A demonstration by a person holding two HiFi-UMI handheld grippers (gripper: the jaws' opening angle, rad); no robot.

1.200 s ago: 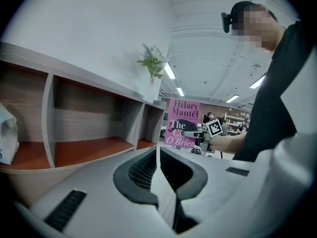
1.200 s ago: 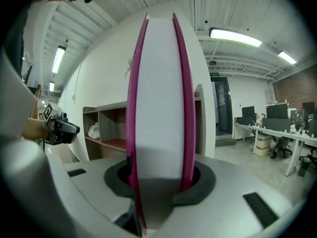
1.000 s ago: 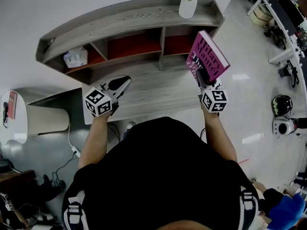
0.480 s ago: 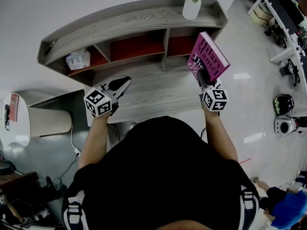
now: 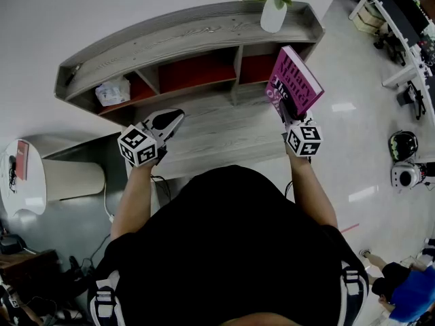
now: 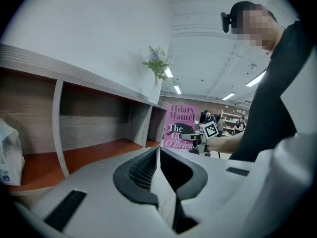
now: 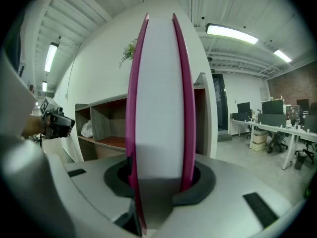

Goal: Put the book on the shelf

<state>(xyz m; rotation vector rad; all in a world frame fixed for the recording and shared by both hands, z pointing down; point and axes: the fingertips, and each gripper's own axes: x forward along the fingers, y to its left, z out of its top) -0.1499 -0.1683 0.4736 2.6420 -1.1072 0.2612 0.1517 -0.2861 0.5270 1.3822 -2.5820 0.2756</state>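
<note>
A pink book (image 5: 296, 80) stands upright with my right gripper (image 5: 285, 112) shut on its lower edge, in front of the shelf's right compartment (image 5: 257, 65). In the right gripper view the book (image 7: 158, 98) fills the centre, its white page edge facing me, with the jaws pressed on both covers. My left gripper (image 5: 170, 121) hovers over the grey wooden desk top (image 5: 217, 131), shut and empty. In the left gripper view, the book (image 6: 181, 127) shows off to the right, beyond the shelf.
The grey shelf unit (image 5: 183, 36) has red-floored compartments. A white packet (image 5: 112, 92) lies in the left one. A white vase with a plant (image 5: 273, 12) stands on the shelf top at the right. Office desks and chairs (image 5: 401, 26) stand at far right.
The shelf has drifted slightly lower in the head view. Both grippers keep the same pose, and the book stays held.
</note>
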